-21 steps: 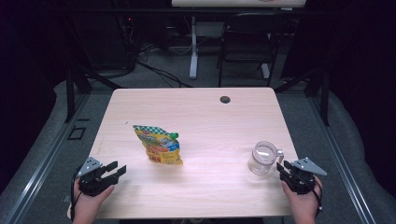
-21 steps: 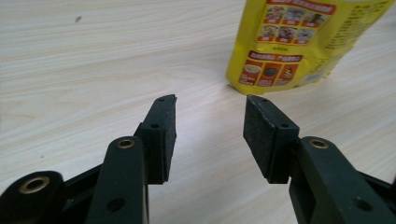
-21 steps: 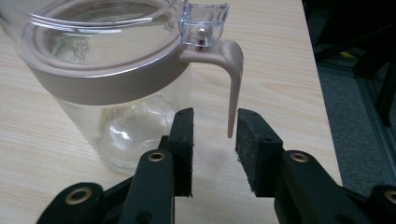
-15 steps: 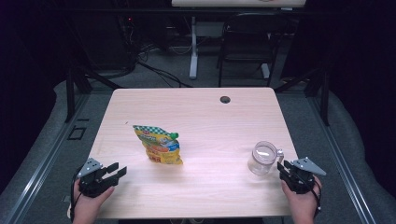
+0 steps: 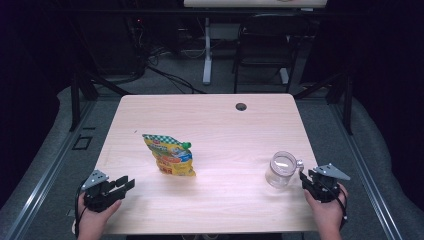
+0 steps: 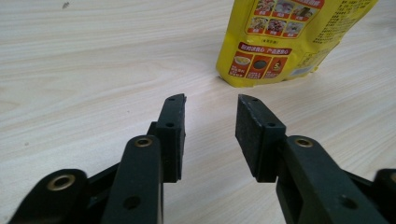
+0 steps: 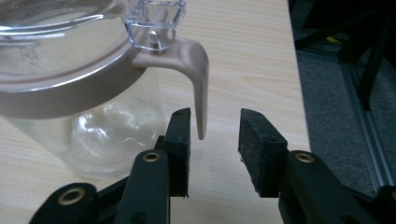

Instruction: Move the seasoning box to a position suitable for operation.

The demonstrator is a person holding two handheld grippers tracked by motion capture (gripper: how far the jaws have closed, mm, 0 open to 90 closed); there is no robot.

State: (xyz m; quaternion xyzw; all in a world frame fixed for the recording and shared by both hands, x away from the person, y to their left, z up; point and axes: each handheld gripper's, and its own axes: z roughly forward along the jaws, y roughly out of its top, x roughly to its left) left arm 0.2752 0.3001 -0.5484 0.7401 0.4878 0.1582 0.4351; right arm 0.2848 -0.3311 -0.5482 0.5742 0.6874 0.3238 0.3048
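On table's [image 5: 210, 125] right front, clear glass jar [image 5: 281, 170] stands upright, tan handle [image 7: 196, 70] pointing at right gripper [image 5: 309, 181]; handle tip hangs btwn its parted jaws, no contact seen. Left gripper [image 5: 122, 185], jaws apart w/ nothing btwn, aims at yellow pouch [image 5: 170, 155] lying flat mid-left, long axis running front-to-back, green cap [image 5: 186, 145] toward far right.

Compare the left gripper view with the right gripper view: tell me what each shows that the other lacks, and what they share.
The left gripper view has the yellow pouch lying flat ahead of the left gripper, a little to one side, with bare wood between them. The right gripper view has the clear jar with its tan clasp hanging just in front of the right gripper, plus the table's edge and the grey floor beyond. Both show the wooden table and a pair of open black jaws holding nothing.
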